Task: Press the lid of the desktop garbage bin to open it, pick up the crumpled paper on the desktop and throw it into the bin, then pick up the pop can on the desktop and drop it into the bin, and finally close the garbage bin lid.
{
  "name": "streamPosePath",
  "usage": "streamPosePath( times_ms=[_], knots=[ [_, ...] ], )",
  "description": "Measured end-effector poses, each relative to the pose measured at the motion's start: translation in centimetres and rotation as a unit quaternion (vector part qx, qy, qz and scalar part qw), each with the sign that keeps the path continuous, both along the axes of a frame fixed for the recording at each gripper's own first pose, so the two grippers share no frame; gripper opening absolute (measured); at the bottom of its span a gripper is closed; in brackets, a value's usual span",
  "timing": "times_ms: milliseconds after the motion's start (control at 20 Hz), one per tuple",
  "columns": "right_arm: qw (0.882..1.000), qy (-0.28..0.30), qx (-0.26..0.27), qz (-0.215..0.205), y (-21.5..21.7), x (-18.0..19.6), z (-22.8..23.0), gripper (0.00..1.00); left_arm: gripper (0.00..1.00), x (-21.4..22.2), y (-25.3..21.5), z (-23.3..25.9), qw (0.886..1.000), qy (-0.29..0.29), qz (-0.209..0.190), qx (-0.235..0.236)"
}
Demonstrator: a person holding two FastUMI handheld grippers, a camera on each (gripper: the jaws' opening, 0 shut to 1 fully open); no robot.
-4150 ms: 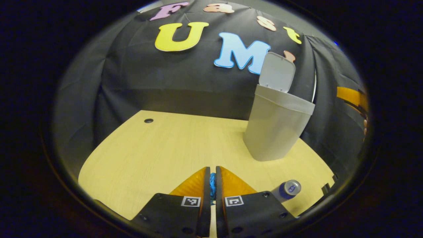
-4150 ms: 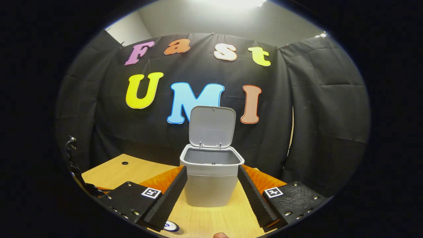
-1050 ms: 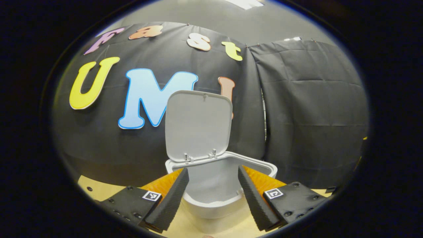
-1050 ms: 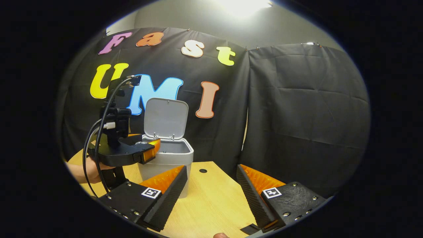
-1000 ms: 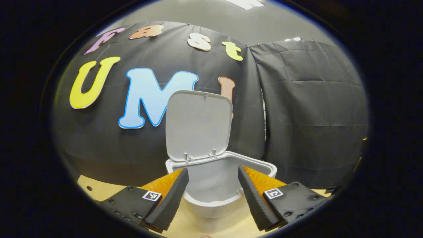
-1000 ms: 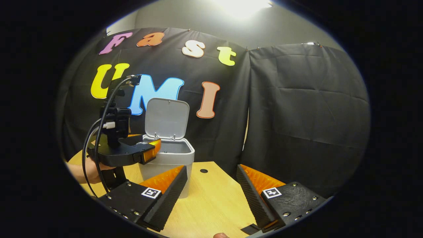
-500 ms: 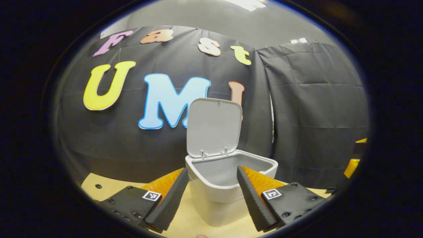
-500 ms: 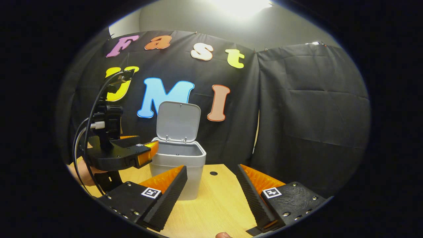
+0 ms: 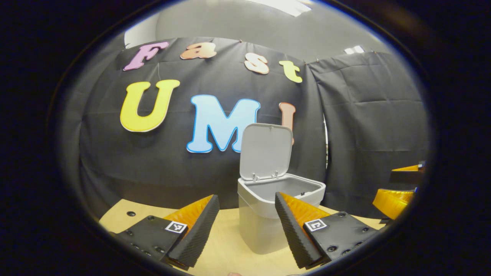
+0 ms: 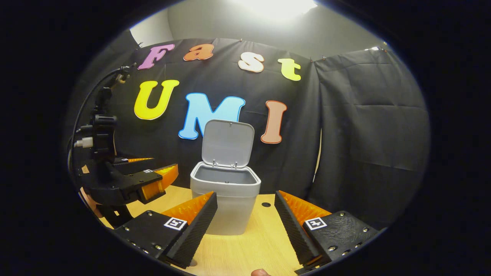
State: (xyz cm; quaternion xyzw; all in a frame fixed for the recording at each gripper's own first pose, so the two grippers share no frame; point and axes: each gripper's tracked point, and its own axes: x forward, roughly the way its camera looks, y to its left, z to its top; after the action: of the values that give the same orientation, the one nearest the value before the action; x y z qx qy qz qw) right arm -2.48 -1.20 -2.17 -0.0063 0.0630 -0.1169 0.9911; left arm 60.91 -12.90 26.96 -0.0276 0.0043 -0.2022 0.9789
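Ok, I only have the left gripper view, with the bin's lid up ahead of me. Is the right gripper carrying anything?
Observer: No. The right gripper has its jaws wide open with nothing between them.
Operator: And how does my gripper sit relative to the bin?
Observer: In the right gripper view, the left gripper is to the left of the bin, jaws open and clear of its rim.
Operator: Anything on the table on the bin's other side?
Observer: I see a small dark hole in the table, just right of the bin's base.
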Motion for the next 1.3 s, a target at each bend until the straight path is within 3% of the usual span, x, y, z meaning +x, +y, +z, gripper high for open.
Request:
streamPosePath(
  times_ms=[500, 700, 1000, 1300],
  knots=[
    [0.996, 0.011, 0.020, 0.088, 4.3, 1.2, -1.8, 0.96, 0.96, -4.7, 6.6, 0.8, 0.997, 0.008, 0.079, -0.013],
    [0.994, 0.009, 0.027, 0.103, 4.5, 1.3, -2.0, 0.96, 0.96, -5.8, 8.8, 0.2, 0.994, 0.021, 0.105, -0.020],
    [0.992, 0.022, 0.035, 0.121, 5.2, 1.2, -3.1, 0.96, 0.96, -8.4, 11.3, -0.4, 0.992, 0.013, 0.129, -0.001],
    [0.984, 0.058, 0.049, 0.162, 7.1, 0.9, -5.7, 0.96, 0.96, -10.3, 12.4, -1.4, 0.989, 0.035, 0.144, -0.025]
  ],
)
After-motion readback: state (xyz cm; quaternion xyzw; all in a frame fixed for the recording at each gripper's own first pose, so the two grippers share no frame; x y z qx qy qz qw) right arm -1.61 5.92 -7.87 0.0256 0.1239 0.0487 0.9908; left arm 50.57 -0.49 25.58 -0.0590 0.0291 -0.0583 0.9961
